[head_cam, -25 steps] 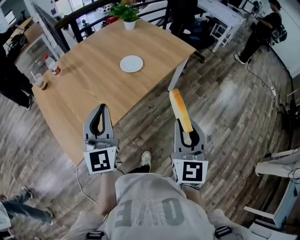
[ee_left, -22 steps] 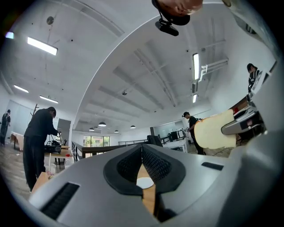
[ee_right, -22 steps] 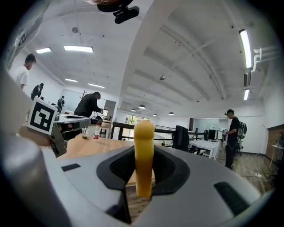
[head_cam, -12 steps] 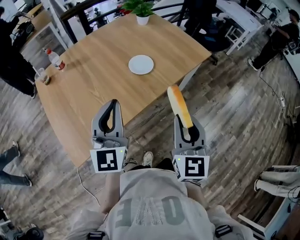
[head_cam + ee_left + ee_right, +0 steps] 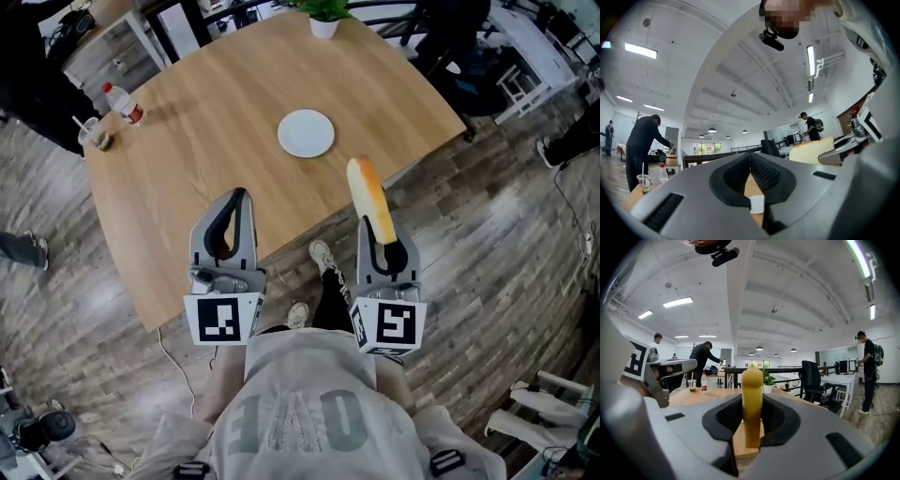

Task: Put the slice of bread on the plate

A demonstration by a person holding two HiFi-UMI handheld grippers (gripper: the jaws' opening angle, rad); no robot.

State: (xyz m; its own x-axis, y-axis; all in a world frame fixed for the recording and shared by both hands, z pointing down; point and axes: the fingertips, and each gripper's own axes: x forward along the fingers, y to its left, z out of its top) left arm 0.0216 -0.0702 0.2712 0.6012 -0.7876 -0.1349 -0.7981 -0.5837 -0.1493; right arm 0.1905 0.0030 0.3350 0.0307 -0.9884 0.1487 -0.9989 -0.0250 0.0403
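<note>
Bread slice (image 5: 370, 199) sits in your right claw (image 5: 383, 234), which is clamped on its near end, both pads pressing its flat faces. It is held on edge, so from the right claw's own view you see only a narrow yellow strip standing upright between the pads. Its long axis runs along the claw's line, away from you, with the far end leaning a little to your left. In the head view that far end overlaps the near edge of the desk (image 5: 206, 141).

Your surface is a large pale wooden desk with rounded corners. The white plate (image 5: 306, 133) lies bare near its middle, beyond the bread's tip and slightly left of it, well apart from the slice. A potted plant (image 5: 324, 22) stands at the far edge. A bottle (image 5: 122, 101) and a clear cup (image 5: 94, 137) with a straw stand together at the far left corner.

Around the desk you have a dark wood-plank floor (image 5: 497, 244), white desks and a black chair off to the right, a black railing behind, and a white ceiling with strip lights. People stand at the room's edges.

Your left claw (image 5: 237, 199) is closed tip to tip with nothing between its pads, and it points over the desk's near edge.
</note>
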